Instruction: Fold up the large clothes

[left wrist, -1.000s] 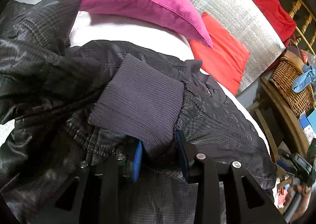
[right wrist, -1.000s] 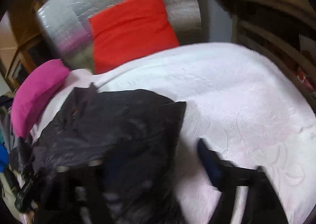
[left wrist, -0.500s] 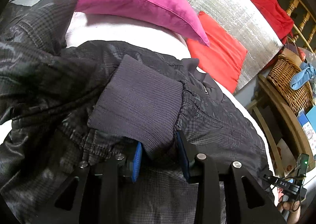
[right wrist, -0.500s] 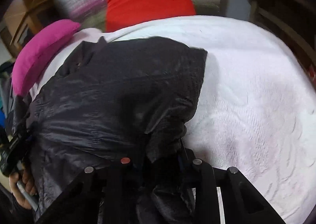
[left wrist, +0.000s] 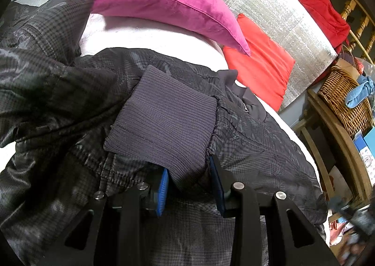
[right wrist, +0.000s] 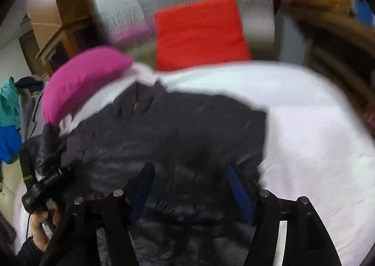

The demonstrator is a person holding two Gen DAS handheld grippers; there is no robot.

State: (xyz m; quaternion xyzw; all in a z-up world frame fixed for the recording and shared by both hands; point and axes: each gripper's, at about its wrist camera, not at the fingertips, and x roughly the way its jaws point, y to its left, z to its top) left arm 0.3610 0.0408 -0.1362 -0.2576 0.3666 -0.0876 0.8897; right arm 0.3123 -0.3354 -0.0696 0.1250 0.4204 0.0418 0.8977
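Left wrist view: the left gripper (left wrist: 189,184) pinches the ribbed cuff (left wrist: 164,123) of the dark jacket (left wrist: 253,148), which lies mid-bed (left wrist: 150,36) below the pink pillow (left wrist: 161,1). Right wrist view: the right gripper (right wrist: 189,193), jaws just reopening, stands spread over the jacket's folded edge nearest the bed's bare right side, nothing pinched. Sleeve fold in hand; next likely a fresh right grip on the hem.

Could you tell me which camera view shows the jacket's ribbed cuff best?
The left wrist view: the cuff sits sharp and centred, pinched between the left gripper's pads. The right wrist view is blurred and shows only the jacket's dark body, no cuff.
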